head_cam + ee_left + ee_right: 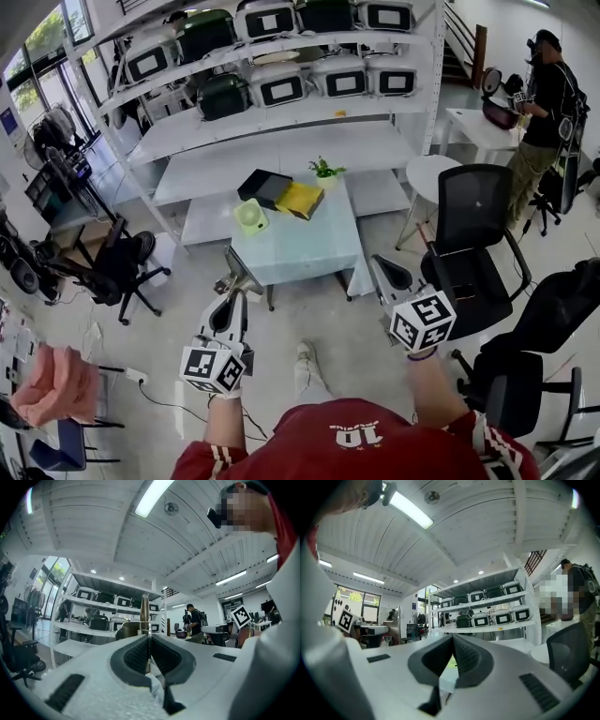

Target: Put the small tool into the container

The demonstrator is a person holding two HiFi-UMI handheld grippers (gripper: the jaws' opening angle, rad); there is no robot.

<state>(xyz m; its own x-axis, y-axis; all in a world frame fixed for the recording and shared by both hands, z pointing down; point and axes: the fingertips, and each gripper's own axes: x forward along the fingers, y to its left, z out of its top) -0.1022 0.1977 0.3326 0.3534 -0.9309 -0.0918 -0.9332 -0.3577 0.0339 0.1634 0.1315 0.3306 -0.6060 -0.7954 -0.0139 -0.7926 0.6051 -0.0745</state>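
Note:
In the head view I stand before a small pale-topped table [298, 248]. On it lie a black box-like container [263, 186], a yellow flat thing [301, 200] and a light green round item [250, 217]. My left gripper [231, 284] is held short of the table's near left corner. In the left gripper view its jaws [146, 637] are shut on a thin brownish metal tool [144, 607] that sticks straight up out of the tips. My right gripper [382, 269] hovers off the near right corner. Its jaw tips [453, 639] meet with nothing between them.
A small potted plant [325, 169] stands at the table's far edge. Black office chairs stand at the right [473, 234] and left [122, 267]. White shelves [281, 94] with several cases fill the back. A round white table [431, 173] and a person [544, 103] are at the far right.

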